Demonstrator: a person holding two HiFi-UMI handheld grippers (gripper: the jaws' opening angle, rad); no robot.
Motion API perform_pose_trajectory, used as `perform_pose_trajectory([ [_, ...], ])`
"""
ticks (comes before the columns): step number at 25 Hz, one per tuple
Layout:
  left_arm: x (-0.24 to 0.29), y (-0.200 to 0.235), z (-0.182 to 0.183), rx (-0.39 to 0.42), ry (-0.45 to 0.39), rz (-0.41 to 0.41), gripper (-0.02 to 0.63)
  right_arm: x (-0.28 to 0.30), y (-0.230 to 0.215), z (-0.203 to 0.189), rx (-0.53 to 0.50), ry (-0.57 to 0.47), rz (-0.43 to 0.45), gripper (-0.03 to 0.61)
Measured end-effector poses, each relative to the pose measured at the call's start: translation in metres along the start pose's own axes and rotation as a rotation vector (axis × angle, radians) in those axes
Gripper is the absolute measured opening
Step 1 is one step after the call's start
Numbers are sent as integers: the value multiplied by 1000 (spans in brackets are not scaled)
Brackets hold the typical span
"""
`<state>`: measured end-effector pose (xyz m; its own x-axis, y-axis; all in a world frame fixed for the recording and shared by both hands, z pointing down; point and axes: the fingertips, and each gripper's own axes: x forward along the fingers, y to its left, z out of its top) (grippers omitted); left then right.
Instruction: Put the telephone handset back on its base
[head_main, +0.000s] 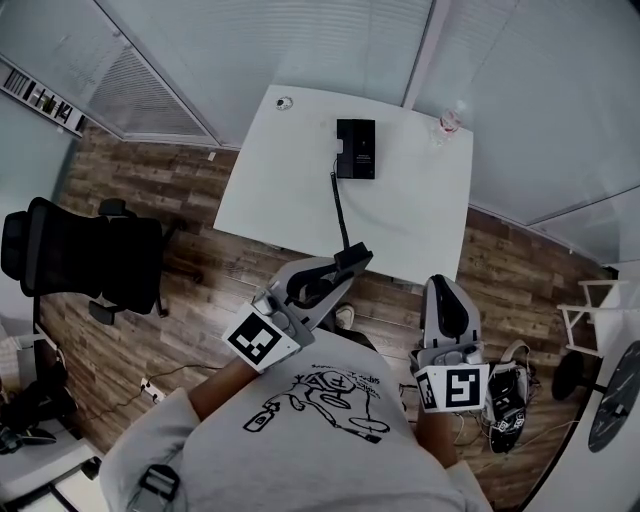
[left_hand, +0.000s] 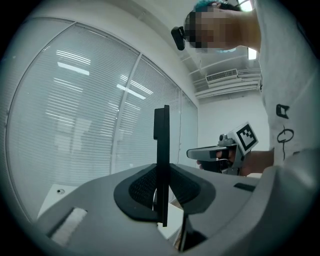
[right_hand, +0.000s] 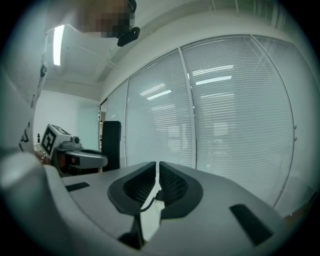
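Black office chair (head_main: 85, 262) stands on the wood-plank floor at the far left, well apart from the work. Next comes the left gripper (head_main: 338, 272), held about level and clenched on the telephone handset (left_hand: 161, 150). Its own view shows the handset edge-on as a thin dark slab pinched upright between the pads. The handset hangs in the air short of the near edge of the white table (head_main: 280, 190). A dark cord (head_main: 340, 210) runs from it up across the tabletop to the telephone base (head_main: 356, 148), which lies near the far edge with its cradle bare. To the right, the right gripper (right_hand: 156, 176) is also off the table, its jaws drawn almost together with nothing between them. This looks like the carry step: the handset is in hand but not yet over the table. The next move calls for bringing it forward over the base, lining it up lengthwise with the cradle, lowering it flat and only then letting go, keeping the cord from snagging beneath it.
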<state>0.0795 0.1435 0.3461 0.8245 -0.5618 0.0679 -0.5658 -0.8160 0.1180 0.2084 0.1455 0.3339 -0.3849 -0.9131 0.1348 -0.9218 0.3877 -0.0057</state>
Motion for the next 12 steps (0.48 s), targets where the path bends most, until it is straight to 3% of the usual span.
perform_pose_trajectory([
  [12,22,79,4,-35,4,13,69,90,-2,7,-18,29,47,17],
])
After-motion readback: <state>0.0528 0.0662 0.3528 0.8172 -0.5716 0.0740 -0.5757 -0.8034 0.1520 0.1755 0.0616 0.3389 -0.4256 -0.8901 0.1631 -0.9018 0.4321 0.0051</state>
